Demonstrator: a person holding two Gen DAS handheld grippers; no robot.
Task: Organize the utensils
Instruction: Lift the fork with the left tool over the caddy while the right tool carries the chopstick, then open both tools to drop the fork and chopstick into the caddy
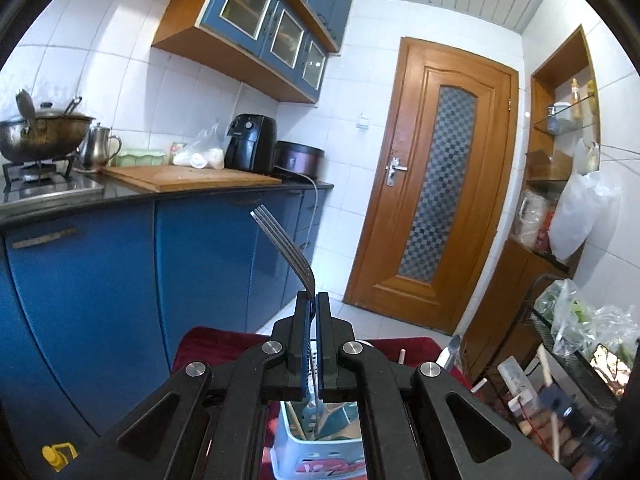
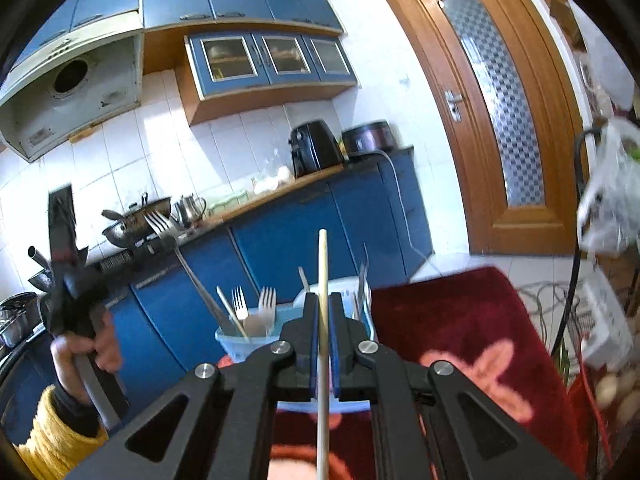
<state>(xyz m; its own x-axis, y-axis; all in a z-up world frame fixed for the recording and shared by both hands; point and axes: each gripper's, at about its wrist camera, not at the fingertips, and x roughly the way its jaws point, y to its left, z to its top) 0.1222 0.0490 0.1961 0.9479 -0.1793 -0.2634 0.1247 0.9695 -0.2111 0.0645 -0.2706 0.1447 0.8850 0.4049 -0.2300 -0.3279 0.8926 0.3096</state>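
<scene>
My left gripper is shut on a metal fork, tines up, handle running down toward a light plastic utensil holder below it. In the right wrist view the same left gripper holds the fork with its handle slanting down into the light blue holder. My right gripper is shut on a pale wooden chopstick, held upright just in front of the holder. The holder contains forks, chopsticks and other utensils.
The holder stands on a dark red cloth with pink flowers. Blue cabinets and a black counter with a cutting board lie beyond. A wooden door is right; a wire rack with bags stands at right.
</scene>
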